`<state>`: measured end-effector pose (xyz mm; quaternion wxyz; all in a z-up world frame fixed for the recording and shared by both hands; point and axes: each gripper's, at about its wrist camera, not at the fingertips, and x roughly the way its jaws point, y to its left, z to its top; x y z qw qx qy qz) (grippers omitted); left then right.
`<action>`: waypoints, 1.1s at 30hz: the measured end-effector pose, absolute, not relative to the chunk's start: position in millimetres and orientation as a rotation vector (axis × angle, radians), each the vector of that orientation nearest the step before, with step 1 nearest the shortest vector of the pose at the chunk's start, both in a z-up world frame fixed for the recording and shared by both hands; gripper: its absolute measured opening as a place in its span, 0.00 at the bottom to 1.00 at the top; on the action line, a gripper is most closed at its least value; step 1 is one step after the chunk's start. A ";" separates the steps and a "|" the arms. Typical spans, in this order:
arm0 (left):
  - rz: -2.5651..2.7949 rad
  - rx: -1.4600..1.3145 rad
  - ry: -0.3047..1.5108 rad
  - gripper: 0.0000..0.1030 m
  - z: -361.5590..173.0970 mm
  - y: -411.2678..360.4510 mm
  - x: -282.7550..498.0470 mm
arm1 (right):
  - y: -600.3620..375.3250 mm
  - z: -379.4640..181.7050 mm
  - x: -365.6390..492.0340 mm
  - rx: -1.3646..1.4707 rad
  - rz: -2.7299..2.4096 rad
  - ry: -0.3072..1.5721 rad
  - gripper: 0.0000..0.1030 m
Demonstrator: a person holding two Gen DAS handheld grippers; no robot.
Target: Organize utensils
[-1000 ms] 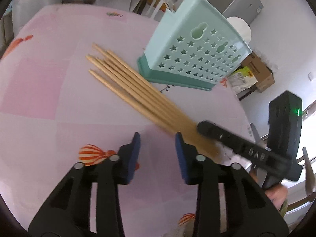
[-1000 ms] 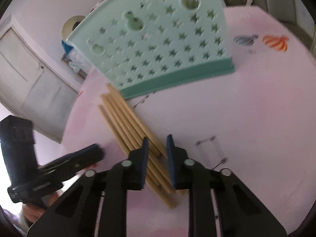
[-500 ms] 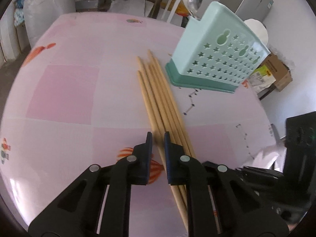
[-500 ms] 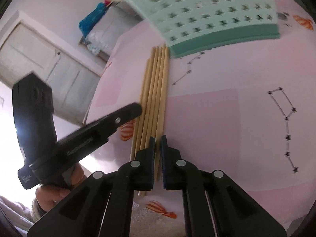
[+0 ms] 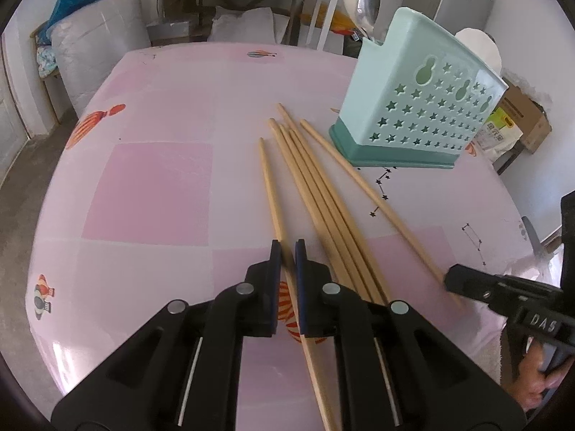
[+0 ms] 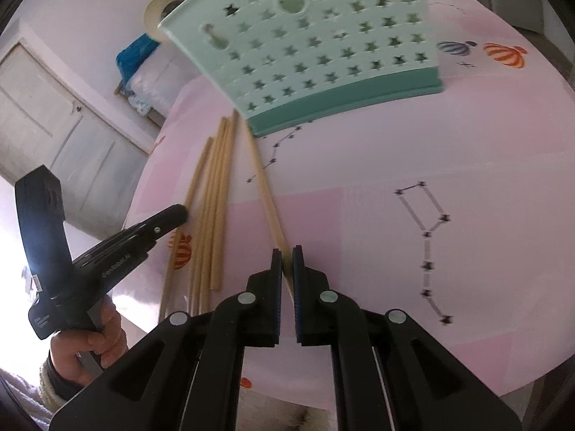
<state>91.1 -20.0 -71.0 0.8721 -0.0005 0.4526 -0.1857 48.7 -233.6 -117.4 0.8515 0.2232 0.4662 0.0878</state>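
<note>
On the pink table (image 5: 151, 179), the left tool (image 5: 286, 248) pinches 1 chopstick (image 5: 269, 186); the right tool (image 6: 286, 253) grips another chopstick (image 6: 264, 186). 4 chopsticks (image 5: 316, 194) lie between them, beside the green holder (image 5: 417, 107).

The holder (image 6: 316, 54) is running off the right wrist view's top edge, its far stars blurring. A spoon (image 5: 368, 3) handle is hiding inside it. The left chopstick (image 5: 273, 197) is leaving the bottom edge.
</note>
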 end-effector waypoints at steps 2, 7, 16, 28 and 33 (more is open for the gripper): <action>-0.384 0.016 0.944 0.06 -70.9 -21.2 93.4 | -241.8 -118.3 41.9 0.469 0.178 0.982 0.06; -0.365 0.132 0.928 0.07 -71.2 -29.7 96.7 | -250.0 -116.8 33.0 0.441 0.177 0.996 0.07; -0.344 0.189 0.924 0.07 -70.6 -33.1 100.0 | -218.6 -99.4 66.8 0.268 0.216 0.973 0.16; -0.348 0.182 0.914 0.07 -72.4 -31.0 96.9 | -188.8 -108.1 92.6 0.106 0.220 0.984 0.07; -0.368 0.146 0.938 0.05 -70.5 -24.0 90.8 | -202.3 -110.1 66.7 0.145 0.204 1.009 0.07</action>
